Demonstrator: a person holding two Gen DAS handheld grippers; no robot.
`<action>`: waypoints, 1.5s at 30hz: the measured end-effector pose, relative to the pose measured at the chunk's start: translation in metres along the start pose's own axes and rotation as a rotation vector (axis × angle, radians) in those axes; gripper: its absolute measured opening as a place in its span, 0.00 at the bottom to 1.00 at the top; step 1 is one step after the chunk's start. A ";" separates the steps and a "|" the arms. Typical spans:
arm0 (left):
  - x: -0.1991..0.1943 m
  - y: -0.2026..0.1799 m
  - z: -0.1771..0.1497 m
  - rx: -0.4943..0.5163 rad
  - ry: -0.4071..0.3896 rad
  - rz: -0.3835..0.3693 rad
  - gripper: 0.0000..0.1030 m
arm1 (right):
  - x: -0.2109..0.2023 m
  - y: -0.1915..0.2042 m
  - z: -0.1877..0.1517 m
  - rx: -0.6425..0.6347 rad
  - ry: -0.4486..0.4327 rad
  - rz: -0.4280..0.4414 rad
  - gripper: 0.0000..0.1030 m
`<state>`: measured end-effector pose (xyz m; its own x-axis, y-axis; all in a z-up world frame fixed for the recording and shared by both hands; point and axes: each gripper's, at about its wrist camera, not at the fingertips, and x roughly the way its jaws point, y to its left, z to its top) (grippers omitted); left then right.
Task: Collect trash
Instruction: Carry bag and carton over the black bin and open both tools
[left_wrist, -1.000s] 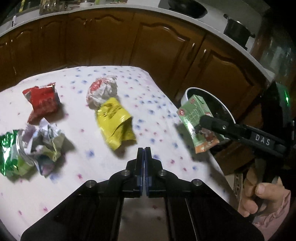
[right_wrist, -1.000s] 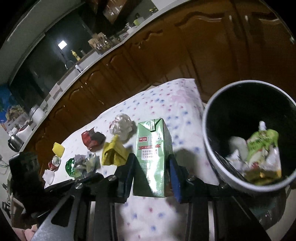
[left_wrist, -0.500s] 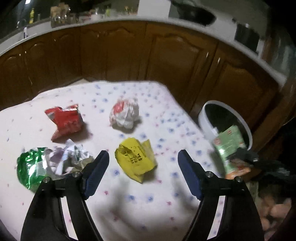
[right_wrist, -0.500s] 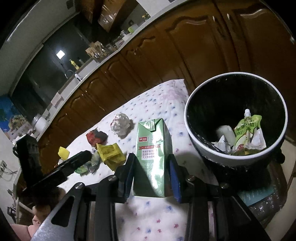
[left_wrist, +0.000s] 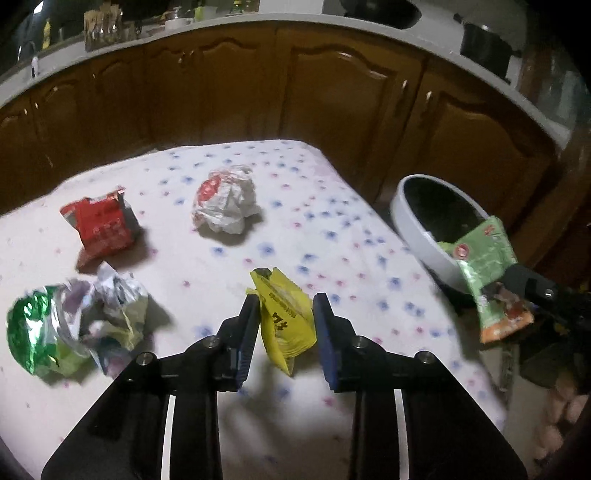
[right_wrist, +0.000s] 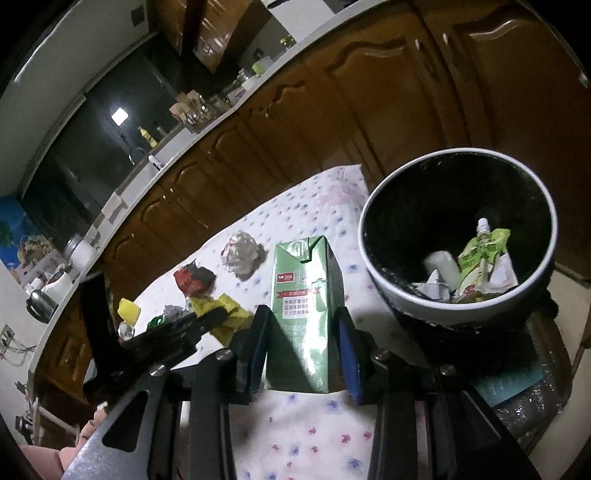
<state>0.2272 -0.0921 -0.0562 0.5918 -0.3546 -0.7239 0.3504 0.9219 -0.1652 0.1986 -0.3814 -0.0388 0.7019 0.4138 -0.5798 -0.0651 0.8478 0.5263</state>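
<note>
The left gripper (left_wrist: 284, 325), low centre of its view, has just been closing around a wrapper. The right gripper (right_wrist: 303, 350) clamps a carton.

green carton (left_wrist: 487, 273) lower end blurred, bin (left_wrist: 424, 229) bottom out of sight, countertop items too small to tell

Glossy wooden cabinets (left_wrist: 343, 107), matt printed tablecloth (left_wrist: 332, 236), crinkled shiny foil wrapper (left_wrist: 37, 328), smooth waxed-paper carton (right_wrist: 301, 317).
</note>
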 end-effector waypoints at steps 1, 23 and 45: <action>-0.002 -0.002 0.000 -0.004 0.000 -0.009 0.27 | -0.002 0.000 0.000 0.000 -0.004 0.000 0.35; -0.012 -0.107 0.029 0.157 -0.038 -0.125 0.27 | -0.051 -0.036 0.019 0.019 -0.098 -0.074 0.35; 0.022 -0.174 0.077 0.263 -0.030 -0.188 0.27 | -0.050 -0.080 0.051 0.040 -0.116 -0.161 0.35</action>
<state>0.2345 -0.2723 0.0084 0.5190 -0.5226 -0.6764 0.6286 0.7696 -0.1123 0.2047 -0.4873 -0.0200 0.7778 0.2310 -0.5845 0.0816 0.8850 0.4583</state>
